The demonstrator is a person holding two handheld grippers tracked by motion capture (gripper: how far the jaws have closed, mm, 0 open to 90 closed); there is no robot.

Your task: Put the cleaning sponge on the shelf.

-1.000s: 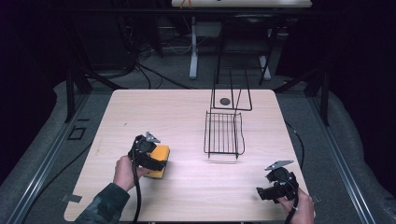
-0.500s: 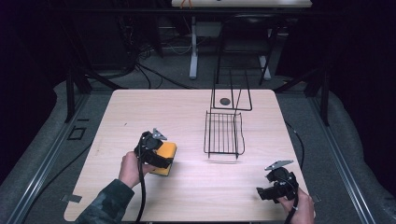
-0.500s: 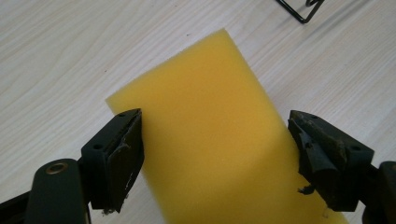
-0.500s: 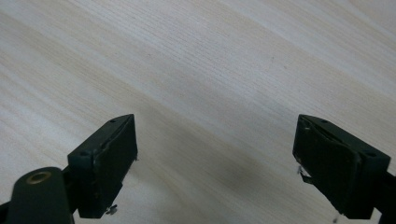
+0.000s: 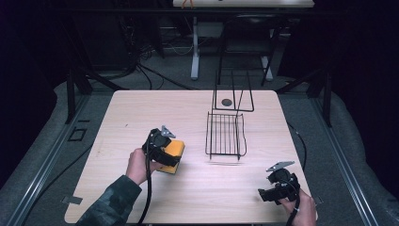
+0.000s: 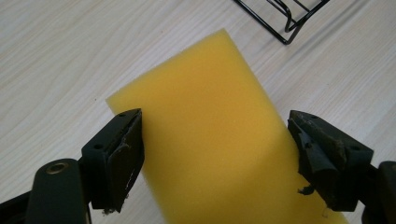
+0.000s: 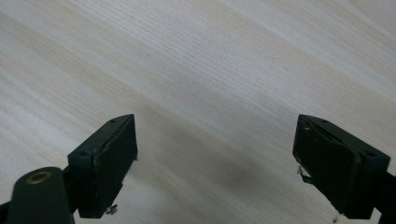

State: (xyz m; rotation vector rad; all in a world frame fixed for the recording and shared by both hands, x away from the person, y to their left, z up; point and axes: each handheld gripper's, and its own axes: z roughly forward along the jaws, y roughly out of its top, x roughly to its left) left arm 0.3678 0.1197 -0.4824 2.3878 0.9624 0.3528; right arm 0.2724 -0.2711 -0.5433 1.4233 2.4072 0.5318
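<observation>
A yellow sponge [image 5: 175, 151] is held just over the light wooden table [image 5: 141, 113], left of centre. My left gripper [image 5: 170, 157] is shut on it. In the left gripper view both black pads press the long sides of the sponge [image 6: 210, 107], with the left gripper [image 6: 215, 144] tilted down at the tabletop. A black wire rack [image 5: 226, 134] lies to the sponge's right, and its corner [image 6: 289, 18] shows beyond the sponge. My right gripper [image 5: 266, 195] rests low at the table's front right, open, with bare wood between the jaws of the right gripper [image 7: 215, 158].
Behind the rack an upright black wire frame [image 5: 234, 92] stands near the far edge, with a small dark round object [image 5: 227, 101] at its foot. Table legs and cables lie on the dark floor beyond.
My left hand has carried the sponge a little to the right, toward the wire rack, and slightly upward. The right hand has stayed where it was.
</observation>
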